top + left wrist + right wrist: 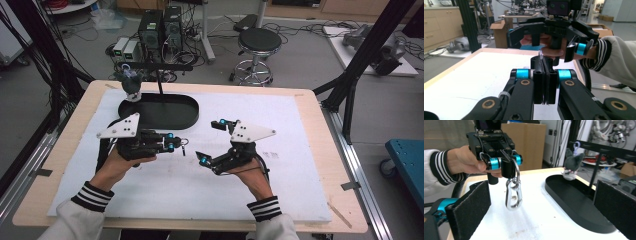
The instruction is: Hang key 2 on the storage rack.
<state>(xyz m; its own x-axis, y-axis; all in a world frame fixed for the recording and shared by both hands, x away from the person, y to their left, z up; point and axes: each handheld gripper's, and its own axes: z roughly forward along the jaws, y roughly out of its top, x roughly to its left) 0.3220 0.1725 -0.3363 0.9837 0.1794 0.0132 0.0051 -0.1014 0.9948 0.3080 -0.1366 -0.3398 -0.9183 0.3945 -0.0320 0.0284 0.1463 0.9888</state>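
From the high view, the left gripper (176,144) sits over the white mat (280,130), its jaws pressed together on a small ring from which a silver carabiner (184,145) hangs just off the tips. The right gripper (214,142) lies just beside it, to the carabiner's far side, its jaws spread wide and aimed toward the left one. Beyond the left gripper rests a black oval tray (165,112) with a post and crossbar; a grey plush keychain (131,82) hangs from the bar at the tray's far end.

In the left gripper view, the left gripper (544,75) has its two black pads closed flat together, a thin metal sliver poking up between them. Straight ahead, the right gripper (549,45) faces it, held in a hand (549,50) with a striped cuff.

In the right gripper view, the right gripper's black pads stand far apart at either edge. Between and beyond them the left gripper (509,161) pinches the ring (516,172), and the carabiner (514,193) dangles below, long axis near vertical, its rounded end pointing down at the mat (536,215). The tray (574,202) and plush (571,163) lie off to one side.
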